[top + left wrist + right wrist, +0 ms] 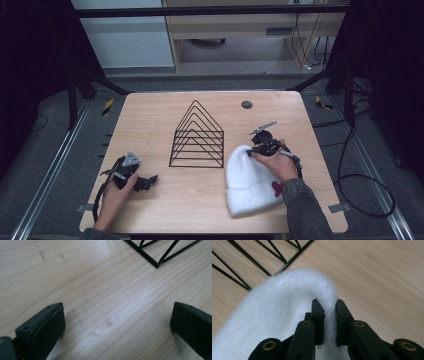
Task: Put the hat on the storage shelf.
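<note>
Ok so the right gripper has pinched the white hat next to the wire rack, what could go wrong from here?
1. The right gripper holds just a thin fold at the hat's edge, so the fuzzy knit may slip out when lifted.
2. The rack stands close beside the hat; a swing to that side could snag the knit on its wires or shove the rack.
3. The left gripper rests open on the table, apart from the hat, so the hat would likely hang limp from one pinch.

No readable text, labels, brands or numbers anywhere; only a small red mark on the white beanie (pixel 248 186), too blurred to read, and yellow-black hazard tape strips (pixel 107 106) on the floor beside the table.
</note>
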{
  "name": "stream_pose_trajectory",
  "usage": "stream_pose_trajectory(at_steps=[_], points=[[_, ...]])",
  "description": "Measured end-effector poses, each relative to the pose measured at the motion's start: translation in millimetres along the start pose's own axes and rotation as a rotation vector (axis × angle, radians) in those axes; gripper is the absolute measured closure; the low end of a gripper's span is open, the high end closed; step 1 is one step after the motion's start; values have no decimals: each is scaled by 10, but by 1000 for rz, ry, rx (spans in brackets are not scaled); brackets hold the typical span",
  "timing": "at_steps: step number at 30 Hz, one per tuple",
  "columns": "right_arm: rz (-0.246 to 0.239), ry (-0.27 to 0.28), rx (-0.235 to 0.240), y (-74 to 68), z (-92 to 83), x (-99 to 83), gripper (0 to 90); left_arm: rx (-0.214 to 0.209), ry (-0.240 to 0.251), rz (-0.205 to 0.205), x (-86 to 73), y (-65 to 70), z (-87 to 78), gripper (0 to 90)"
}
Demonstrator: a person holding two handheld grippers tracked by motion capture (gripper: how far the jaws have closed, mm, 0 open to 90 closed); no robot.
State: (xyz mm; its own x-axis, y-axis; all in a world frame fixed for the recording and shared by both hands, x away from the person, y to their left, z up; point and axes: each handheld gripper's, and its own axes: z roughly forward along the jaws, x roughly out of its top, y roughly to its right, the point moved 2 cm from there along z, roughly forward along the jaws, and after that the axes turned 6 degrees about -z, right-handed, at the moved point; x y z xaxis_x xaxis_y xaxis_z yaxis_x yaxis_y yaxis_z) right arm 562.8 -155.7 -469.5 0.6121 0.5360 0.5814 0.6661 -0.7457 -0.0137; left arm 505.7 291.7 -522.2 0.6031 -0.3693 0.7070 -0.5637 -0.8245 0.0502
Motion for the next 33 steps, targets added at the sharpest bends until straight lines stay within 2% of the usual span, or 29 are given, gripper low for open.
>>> stream_pose_trajectory(at_steps=[8,10,15,19,23,29,33], points=[[-39,166,16,-171,-444,-11,828,0,0,-2,-1,2,0,0],[-31,203,28,-220,-559,-38,828,-1,0,-2,-1,2,0,0],[-41,290,24,-309,-856,-82,828,0,0,-3,-1,2,-1,0],[-52,343,1,-344,-1088,-87,830,0,0,-3,-2,2,-1,0],[-59,418,16,-411,-1314,-62,832,3,0,-2,-2,2,-2,0],[-67,490,12,-479,-1543,21,836,4,0,-5,-4,4,-4,0],[-101,513,-2,-511,-1661,121,836,3,0,-8,-4,6,-3,0]])
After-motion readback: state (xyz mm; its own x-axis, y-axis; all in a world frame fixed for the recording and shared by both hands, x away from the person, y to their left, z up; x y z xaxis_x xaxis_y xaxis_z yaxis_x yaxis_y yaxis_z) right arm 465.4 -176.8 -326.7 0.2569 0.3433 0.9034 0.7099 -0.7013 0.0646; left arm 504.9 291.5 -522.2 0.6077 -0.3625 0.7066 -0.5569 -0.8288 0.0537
